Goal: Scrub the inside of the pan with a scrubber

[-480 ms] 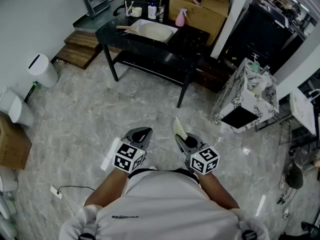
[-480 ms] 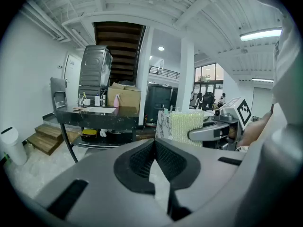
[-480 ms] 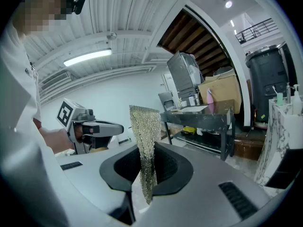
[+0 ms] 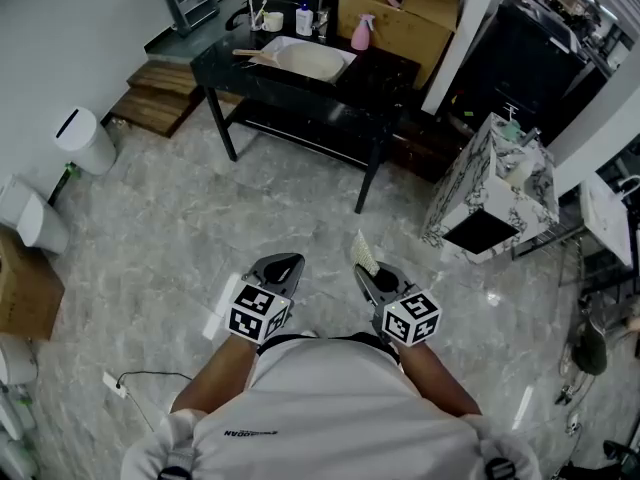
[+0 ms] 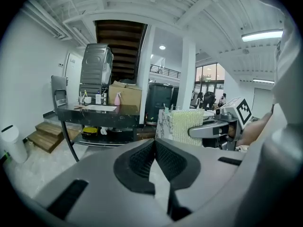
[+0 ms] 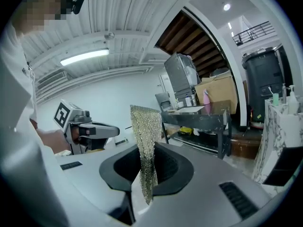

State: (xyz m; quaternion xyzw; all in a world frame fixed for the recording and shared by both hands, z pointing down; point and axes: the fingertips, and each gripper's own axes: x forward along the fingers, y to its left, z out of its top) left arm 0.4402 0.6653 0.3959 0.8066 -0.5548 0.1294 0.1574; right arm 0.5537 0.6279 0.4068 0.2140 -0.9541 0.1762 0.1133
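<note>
Pinching the scrubber edge-on, my right gripper could drop it before the pan ahead; my left gripper is closed, empty.

Print on shirt, too small to read

Black table far centre. Pink spray bottle at its far edge, cardboard boxes behind. White bin far left, near wooden steps. Marble-pattern cabinet right.
</note>
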